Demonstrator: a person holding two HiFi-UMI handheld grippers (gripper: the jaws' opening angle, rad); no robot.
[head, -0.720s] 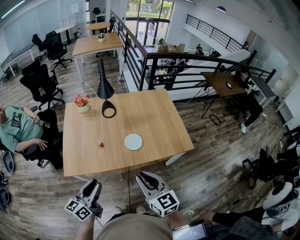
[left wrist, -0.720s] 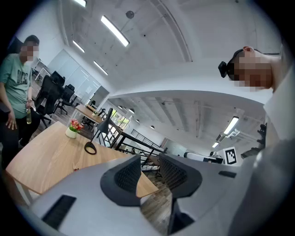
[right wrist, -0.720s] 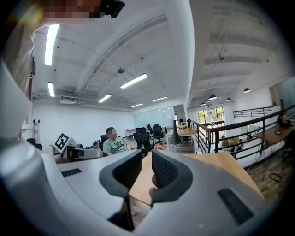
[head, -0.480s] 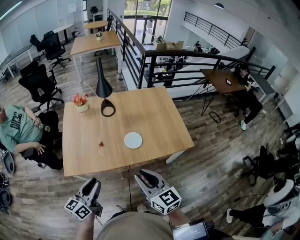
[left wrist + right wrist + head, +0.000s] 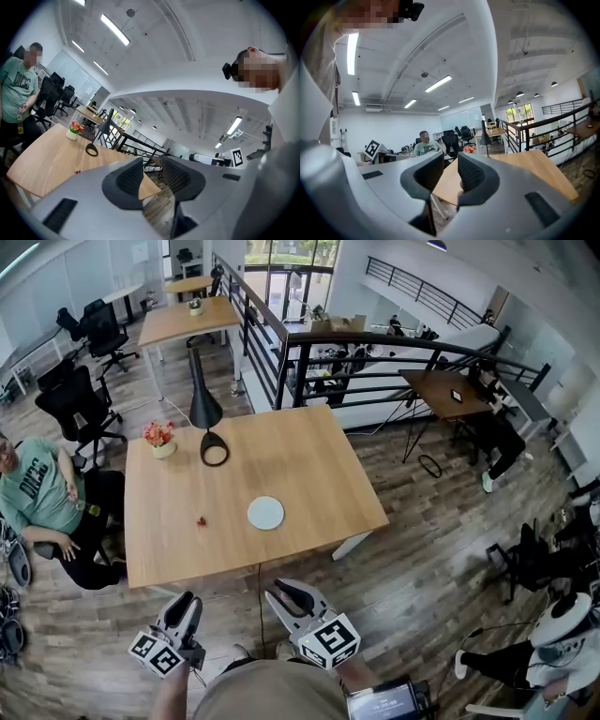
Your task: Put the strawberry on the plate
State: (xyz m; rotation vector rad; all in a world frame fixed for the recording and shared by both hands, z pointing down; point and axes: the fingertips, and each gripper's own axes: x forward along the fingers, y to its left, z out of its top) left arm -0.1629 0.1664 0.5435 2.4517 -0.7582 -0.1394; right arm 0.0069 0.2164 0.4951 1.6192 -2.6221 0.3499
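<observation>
tabletop [image 5: 309,465]: wooden, lying ahead of you, with both your grippers short of its near edge.
right gripper [image 5: 286,592]: your fingers are clenched, with nothing between them.
left gripper [image 5: 187,600]: your fingers are released, with nothing between them.
plate [image 5: 265,513]: white and round, on the tabletop's near half.
strawberry [image 5: 201,519]: on the tabletop, left of the plate and apart from it.

I see my left gripper [image 5: 186,601] and right gripper [image 5: 284,593]: grey shells, black ribbed pads [image 5: 472,174], white cubes [image 5: 328,643] with black square markers.
</observation>
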